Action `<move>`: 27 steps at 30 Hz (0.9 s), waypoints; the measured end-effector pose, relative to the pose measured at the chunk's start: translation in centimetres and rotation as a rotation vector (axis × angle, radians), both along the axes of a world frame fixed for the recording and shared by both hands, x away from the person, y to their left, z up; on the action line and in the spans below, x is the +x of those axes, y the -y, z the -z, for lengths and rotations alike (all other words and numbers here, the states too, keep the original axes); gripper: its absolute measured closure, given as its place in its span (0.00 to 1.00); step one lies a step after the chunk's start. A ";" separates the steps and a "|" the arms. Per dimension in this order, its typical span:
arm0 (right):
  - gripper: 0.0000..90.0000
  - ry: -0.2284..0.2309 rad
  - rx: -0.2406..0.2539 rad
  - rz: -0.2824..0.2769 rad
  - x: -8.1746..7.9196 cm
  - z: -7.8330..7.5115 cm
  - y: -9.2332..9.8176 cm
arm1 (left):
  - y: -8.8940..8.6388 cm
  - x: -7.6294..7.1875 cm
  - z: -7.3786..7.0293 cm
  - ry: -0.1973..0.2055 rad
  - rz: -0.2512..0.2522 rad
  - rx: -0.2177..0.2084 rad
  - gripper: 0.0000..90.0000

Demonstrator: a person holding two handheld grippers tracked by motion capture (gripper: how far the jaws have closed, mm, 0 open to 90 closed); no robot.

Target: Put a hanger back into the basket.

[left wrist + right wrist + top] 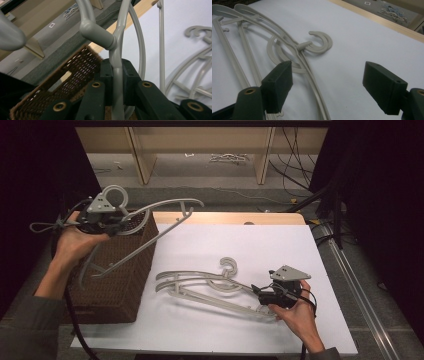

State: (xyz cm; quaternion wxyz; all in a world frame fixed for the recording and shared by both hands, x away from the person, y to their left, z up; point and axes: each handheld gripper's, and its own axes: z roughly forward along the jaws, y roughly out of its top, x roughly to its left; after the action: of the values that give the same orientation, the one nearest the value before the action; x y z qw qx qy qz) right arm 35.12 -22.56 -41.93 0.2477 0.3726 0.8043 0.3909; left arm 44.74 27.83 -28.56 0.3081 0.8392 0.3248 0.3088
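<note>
There are no words, numbers, labels or brand names to read in any of the pictures.

Lifted hanger [150, 222] over basket [117, 275], left of two hangers [210, 287] on table [280, 250]
</note>
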 end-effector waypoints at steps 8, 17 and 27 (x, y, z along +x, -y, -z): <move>0.28 -0.002 0.003 0.008 0.0 0.0 0.2 | -3.1 0.5 1.0 0.017 -0.060 -0.015 0.91; 0.26 -0.008 -0.003 0.008 0.1 0.2 0.1 | -6.5 0.3 2.2 0.023 -0.146 -0.030 0.91; 0.24 -0.008 -0.002 0.005 0.2 0.3 0.1 | -9.2 0.4 4.1 0.015 -0.194 -0.037 0.91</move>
State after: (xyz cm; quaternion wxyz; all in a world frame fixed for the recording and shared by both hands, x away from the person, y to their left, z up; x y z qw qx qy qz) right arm 35.27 -22.65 -42.27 0.2459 0.3761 0.8048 0.3878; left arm 45.11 37.05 -32.71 0.2949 0.7955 0.4077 0.3375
